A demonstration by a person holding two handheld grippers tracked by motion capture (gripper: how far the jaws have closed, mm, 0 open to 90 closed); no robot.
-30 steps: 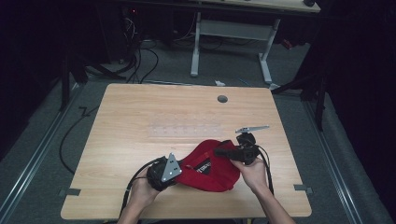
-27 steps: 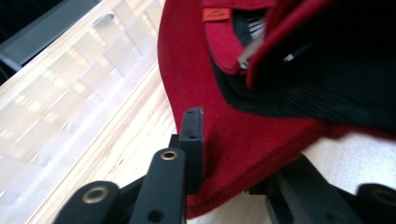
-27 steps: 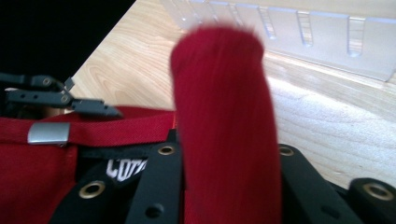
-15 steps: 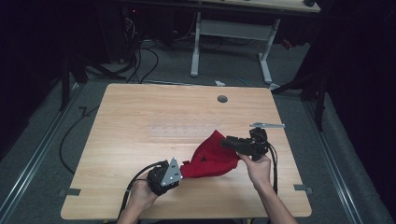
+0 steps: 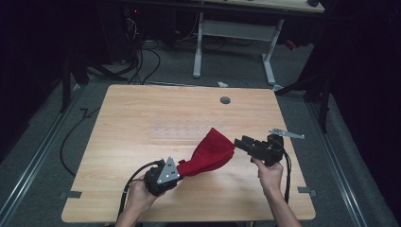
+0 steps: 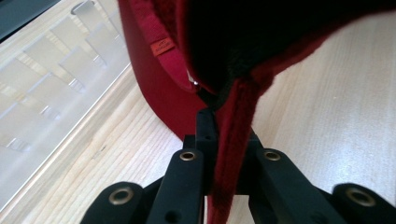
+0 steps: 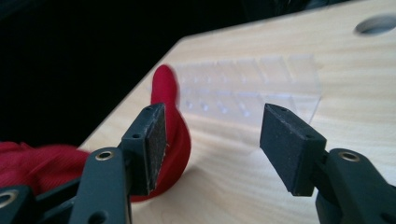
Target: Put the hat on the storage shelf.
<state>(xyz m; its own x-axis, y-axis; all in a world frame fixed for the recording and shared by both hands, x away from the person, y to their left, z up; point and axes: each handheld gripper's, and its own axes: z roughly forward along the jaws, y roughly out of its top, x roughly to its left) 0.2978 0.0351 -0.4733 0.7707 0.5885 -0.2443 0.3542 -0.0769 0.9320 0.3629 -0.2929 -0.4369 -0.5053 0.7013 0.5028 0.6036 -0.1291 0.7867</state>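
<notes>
left gripper (image 5: 177, 171) is clamped on the red cloth's (image 5: 210, 151) edge, right gripper (image 5: 239, 143) hangs wide apart beside it; one tug could sweep the clear tray (image 7: 252, 88).

A red cloth (image 5: 208, 153) stretches between the left gripper (image 5: 177, 171), clamped on its edge, and the open-jawed right gripper (image 5: 238, 143), blocking the table's (image 5: 142, 109) near centre. A clear plastic tray (image 5: 182, 131) lies just beyond it. The far half and left side stay open.
</notes>
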